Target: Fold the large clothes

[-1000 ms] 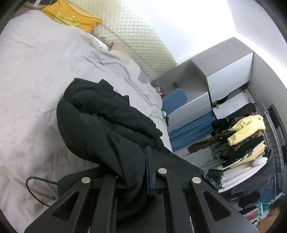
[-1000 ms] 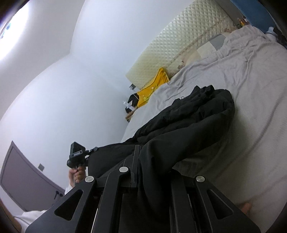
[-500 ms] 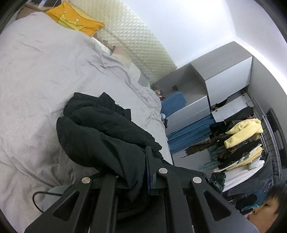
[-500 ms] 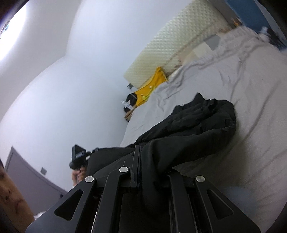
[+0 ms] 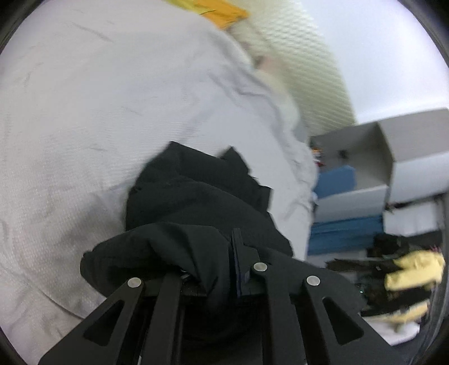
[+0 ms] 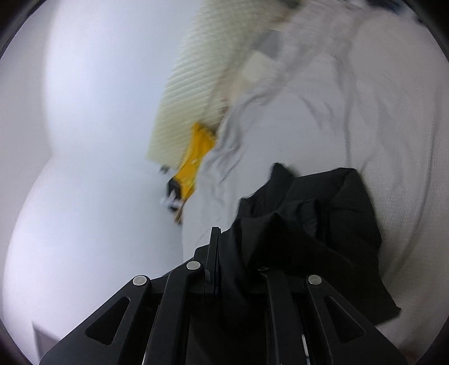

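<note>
A large black garment (image 5: pixel 196 202) lies bunched on the grey bed sheet (image 5: pixel 70 126). My left gripper (image 5: pixel 213 266) is shut on a fold of it, and the cloth drapes over the fingers and hides the tips. In the right wrist view the same black garment (image 6: pixel 308 224) hangs from my right gripper (image 6: pixel 238 269), which is shut on its edge, with the rest trailing onto the sheet (image 6: pixel 378 126). Both views are blurred by motion.
A yellow pillow (image 5: pixel 221 11) and a quilted cream headboard (image 5: pixel 303 64) are at the far end of the bed. Grey cabinets (image 5: pixel 407 157), blue fabric (image 5: pixel 342 235) and a rack with yellow clothes (image 5: pixel 412 269) stand to the right. A white wall (image 6: pixel 84 140) is on the left.
Both grippers have swung quickly with the garment still held, blurring the views. The garment's bunch has been drawn closer to the grippers. The person's other hand and face have left the views.
</note>
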Tool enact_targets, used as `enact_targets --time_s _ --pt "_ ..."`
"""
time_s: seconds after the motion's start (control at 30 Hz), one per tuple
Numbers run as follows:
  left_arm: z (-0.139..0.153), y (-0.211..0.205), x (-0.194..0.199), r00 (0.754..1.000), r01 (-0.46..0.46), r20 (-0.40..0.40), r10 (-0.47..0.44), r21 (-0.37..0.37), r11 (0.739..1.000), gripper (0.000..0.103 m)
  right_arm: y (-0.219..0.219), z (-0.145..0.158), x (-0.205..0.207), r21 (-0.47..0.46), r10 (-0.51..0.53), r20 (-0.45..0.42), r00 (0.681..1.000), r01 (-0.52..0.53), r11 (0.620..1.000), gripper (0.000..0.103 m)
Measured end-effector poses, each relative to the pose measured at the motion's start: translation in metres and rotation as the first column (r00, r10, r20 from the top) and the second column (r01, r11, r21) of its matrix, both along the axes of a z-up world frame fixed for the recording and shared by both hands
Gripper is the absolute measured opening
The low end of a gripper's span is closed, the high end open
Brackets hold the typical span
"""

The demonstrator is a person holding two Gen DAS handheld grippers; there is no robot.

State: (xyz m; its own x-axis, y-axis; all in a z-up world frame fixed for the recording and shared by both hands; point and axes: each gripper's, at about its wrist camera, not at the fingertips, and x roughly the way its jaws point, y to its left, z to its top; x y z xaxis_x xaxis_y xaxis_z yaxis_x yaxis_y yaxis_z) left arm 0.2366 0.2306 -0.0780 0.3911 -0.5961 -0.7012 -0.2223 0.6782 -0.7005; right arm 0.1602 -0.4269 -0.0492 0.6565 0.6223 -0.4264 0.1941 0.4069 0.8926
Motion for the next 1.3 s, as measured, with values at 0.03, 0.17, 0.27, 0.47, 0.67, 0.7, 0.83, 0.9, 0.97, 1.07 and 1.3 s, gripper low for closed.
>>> enact_targets --time_s 0.03,0.17,0.27,0.47,0.67,0.7,0.83,0.9,0.97,1.07,1.3 --pt "-0.004 -0.001 0.01 1.0 -0.003 -0.016 0.004 0.019 1.0 0.012 -0.001 -0.007 0.012 -0.005 -0.013 -0.027 1.0 0.013 1.0 0.008" --pt "-0.018 -0.015 0.043 0.998 -0.009 -0.068 0.016 0.096 0.995 0.013 -0.005 -0.033 0.05 -0.021 -0.048 -0.124 0.991 0.046 0.999 0.008" --pt "-0.029 -0.026 0.061 0.995 -0.009 -0.098 0.025 0.153 0.988 0.013 -0.007 -0.05 0.067 -0.043 -0.052 -0.179 0.982 0.045 0.998 0.008" --pt "-0.058 -0.045 0.088 0.989 0.012 -0.149 0.023 0.232 0.973 0.013 -0.007 -0.091 0.089 -0.043 -0.042 -0.243 0.969 0.033 0.999 0.008" --pt "-0.082 -0.056 0.104 0.984 0.013 -0.176 0.029 0.233 0.972 0.013 -0.008 -0.128 0.099 0.012 -0.003 -0.255 0.967 0.007 1.0 0.006" --pt "-0.082 -0.057 0.104 0.981 0.003 -0.188 0.042 0.232 0.973 0.013 -0.009 -0.13 0.099 0.024 0.002 -0.251 0.968 0.005 1.0 0.006" --pt "-0.072 -0.059 0.107 0.979 0.029 -0.202 0.024 0.255 0.966 0.013 -0.013 -0.125 0.099 0.059 0.056 -0.197 0.979 -0.045 0.997 0.013" --pt "-0.07 -0.051 0.104 0.976 0.026 -0.216 0.023 0.22 0.975 0.013 -0.017 -0.124 0.097 0.098 0.088 -0.177 0.98 -0.071 0.993 0.019" --pt "-0.067 -0.044 0.1 0.977 0.023 -0.212 0.015 0.174 0.984 0.013 -0.022 -0.12 0.092 0.113 0.12 -0.155 0.981 -0.103 0.988 0.022" --pt "-0.057 -0.03 0.089 0.981 0.031 -0.192 -0.01 0.107 0.994 0.014 -0.034 -0.108 0.079 0.091 0.133 -0.123 0.983 -0.122 0.988 0.043" --pt "0.0 -0.009 0.051 0.997 0.069 -0.047 -0.059 0.259 0.963 0.038 -0.05 -0.036 0.042 -0.328 0.066 -0.106 0.992 -0.098 0.94 0.066"
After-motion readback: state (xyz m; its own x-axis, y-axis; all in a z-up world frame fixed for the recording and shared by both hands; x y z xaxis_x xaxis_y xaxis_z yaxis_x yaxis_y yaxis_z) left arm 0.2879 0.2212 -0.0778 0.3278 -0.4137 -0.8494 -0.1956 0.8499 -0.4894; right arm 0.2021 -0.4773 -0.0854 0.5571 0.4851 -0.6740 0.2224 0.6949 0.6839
